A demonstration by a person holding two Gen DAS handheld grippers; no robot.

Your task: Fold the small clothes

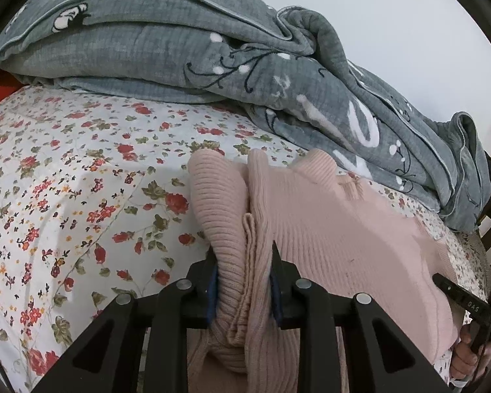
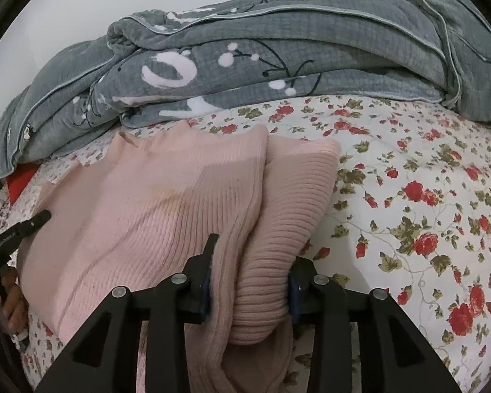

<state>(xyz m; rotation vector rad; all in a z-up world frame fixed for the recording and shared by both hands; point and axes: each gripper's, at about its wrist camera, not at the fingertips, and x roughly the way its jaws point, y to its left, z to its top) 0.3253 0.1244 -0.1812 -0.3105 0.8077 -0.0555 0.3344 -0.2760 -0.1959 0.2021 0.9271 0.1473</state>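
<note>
A pink ribbed knit sweater point(image 1: 337, 229) lies on the floral bed sheet point(image 1: 65, 180), its body spread between the two grippers. My left gripper point(image 1: 244, 255) is shut on a bunched fold at the sweater's left edge. In the right wrist view the sweater point(image 2: 154, 203) spreads to the left, and my right gripper point(image 2: 250, 262) is shut on a thick bunched fold at its right edge. A finger of the right gripper point(image 1: 458, 298) shows at the left view's right edge. A finger of the left gripper point(image 2: 19, 229) shows at the right view's left edge.
A rumpled grey quilt point(image 1: 180, 42) with white and black patterns lies along the back of the bed, just behind the sweater; it also shows in the right wrist view point(image 2: 278, 59). The floral sheet point(image 2: 425, 196) spreads to the sides. A white wall is behind.
</note>
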